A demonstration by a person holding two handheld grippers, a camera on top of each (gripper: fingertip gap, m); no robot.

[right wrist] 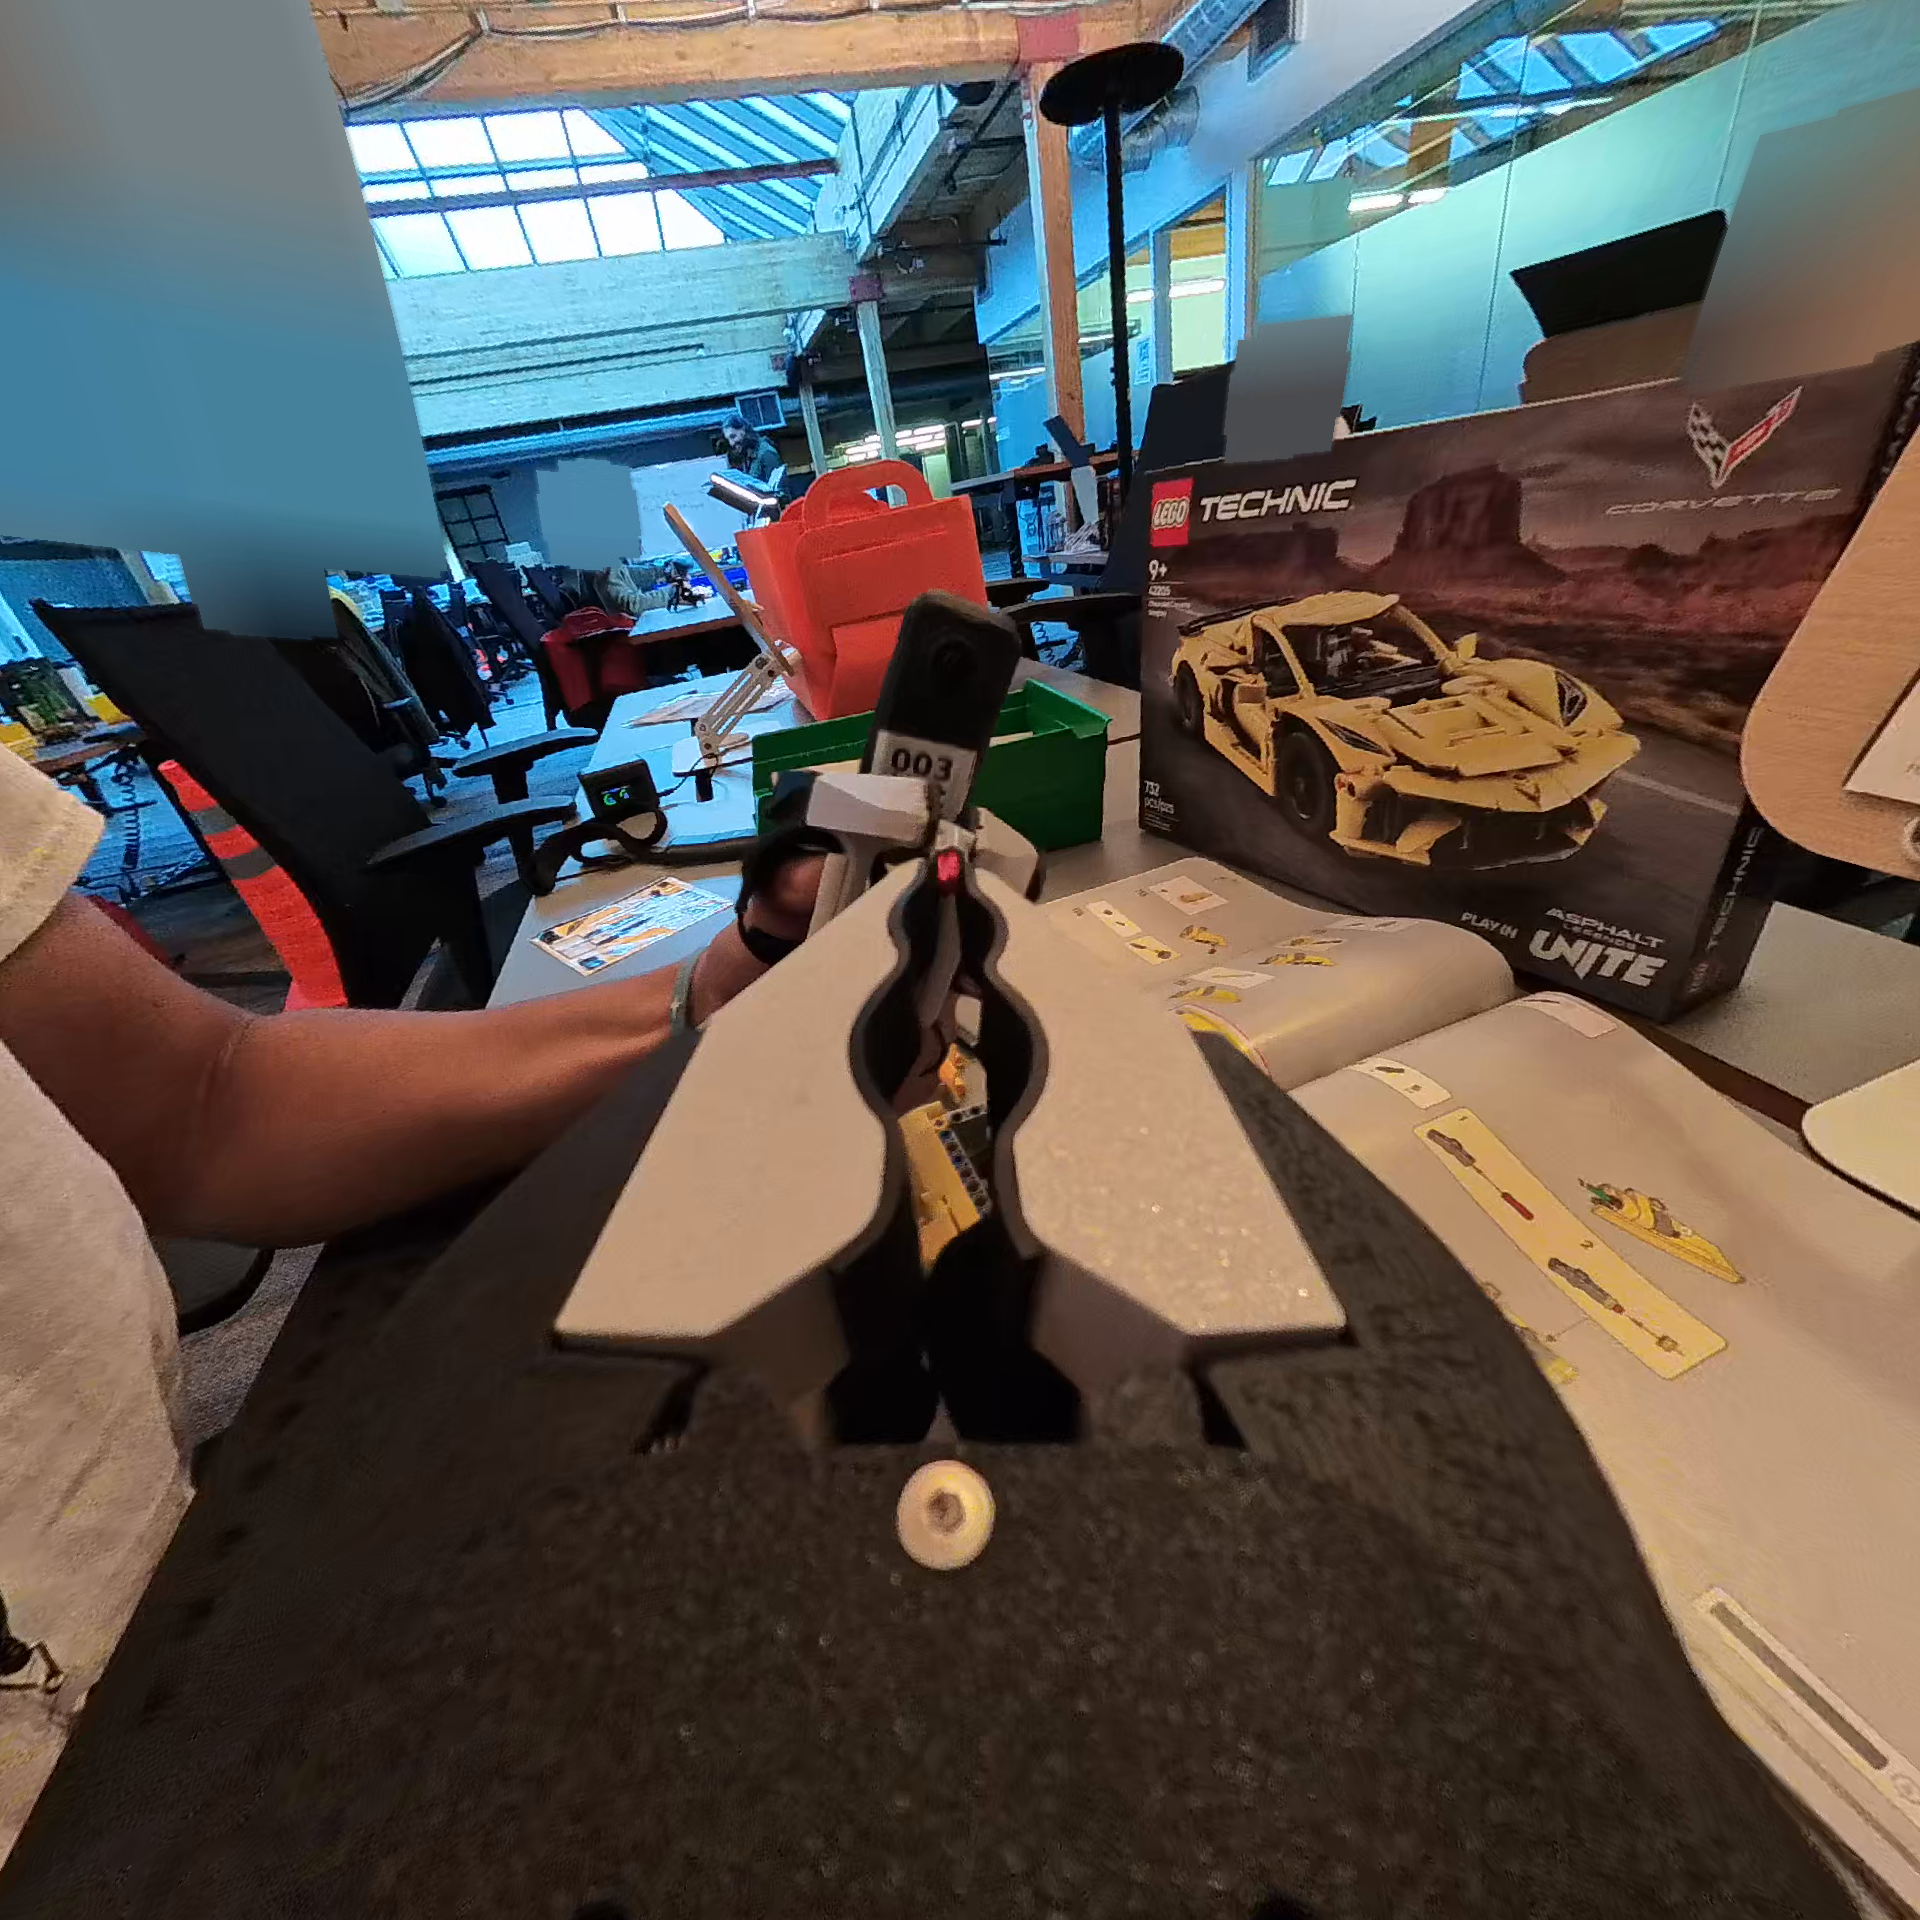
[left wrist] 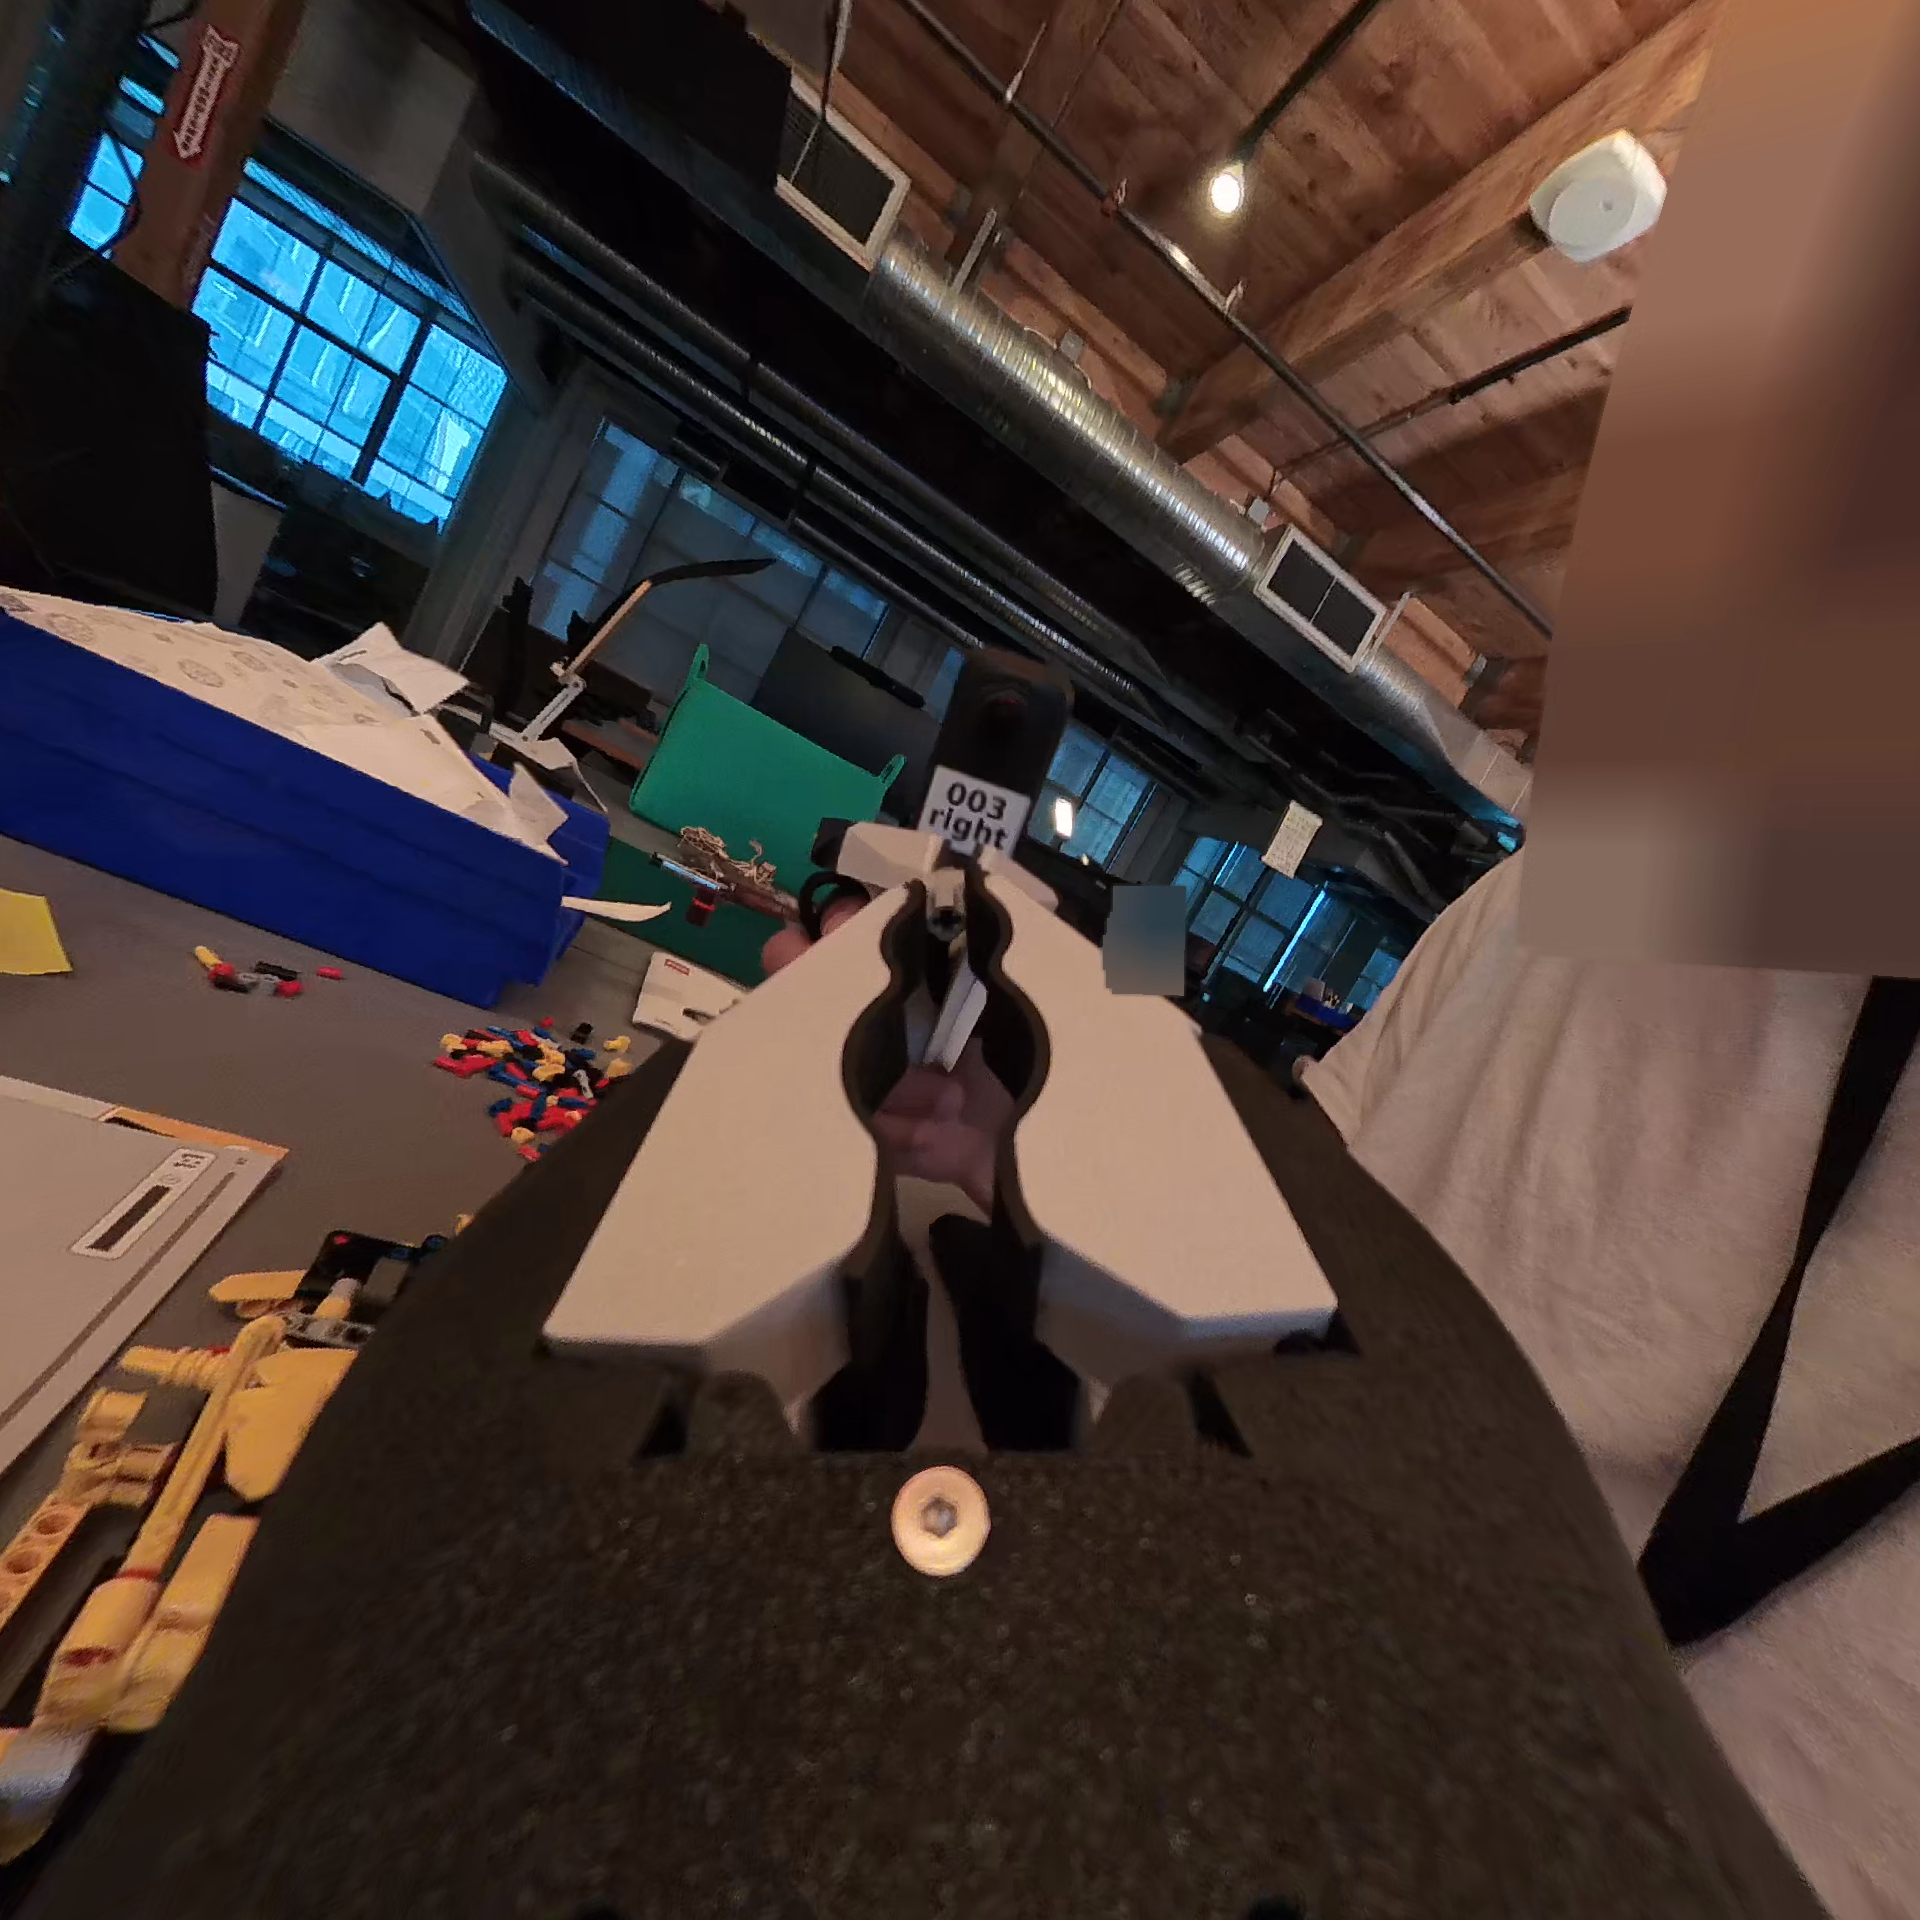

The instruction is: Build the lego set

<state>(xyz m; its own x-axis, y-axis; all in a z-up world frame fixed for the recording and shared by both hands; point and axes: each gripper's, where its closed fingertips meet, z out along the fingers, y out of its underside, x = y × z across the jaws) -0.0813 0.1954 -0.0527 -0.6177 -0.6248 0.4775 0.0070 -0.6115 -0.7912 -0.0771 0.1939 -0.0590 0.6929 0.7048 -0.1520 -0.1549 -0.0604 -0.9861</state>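
— Wooden ceiling beams and a ribbed metal duct (left wrist: 1049, 416) hang over our grey tabletop (left wrist: 312, 1049), with blue-lit windows behind.

— We have both grippers raised off it, tip to tip. Our left gripper (left wrist: 943, 920) is closed on a small grey pin (left wrist: 943, 923), its jaws meeting at the tips.

— And our right gripper (right wrist: 948, 871) is pinched on a small red lego piece (right wrist: 948, 869). Through the gap between its fingers we glimpse a yellow lego assembly (right wrist: 940, 1174) below; whether anything holds it we cannot tell.

— Each view shows the other gripper facing it, a black camera on top.

— Down on the tabletop to our left lies a partly built yellow lego structure (left wrist: 177, 1455), beside an open instruction booklet (right wrist: 1507, 1195).

— Farther off we see a pile of loose red, blue, yellow and black pieces (left wrist: 540, 1070), well apart from a smaller scatter (left wrist: 260, 971) near the blue bin (left wrist: 260, 790).

— The lego box (right wrist: 1475, 675) stands upright behind the booklet, with a green bin (right wrist: 1039, 769) just to its left and an orange bag (right wrist: 862, 582) beyond.
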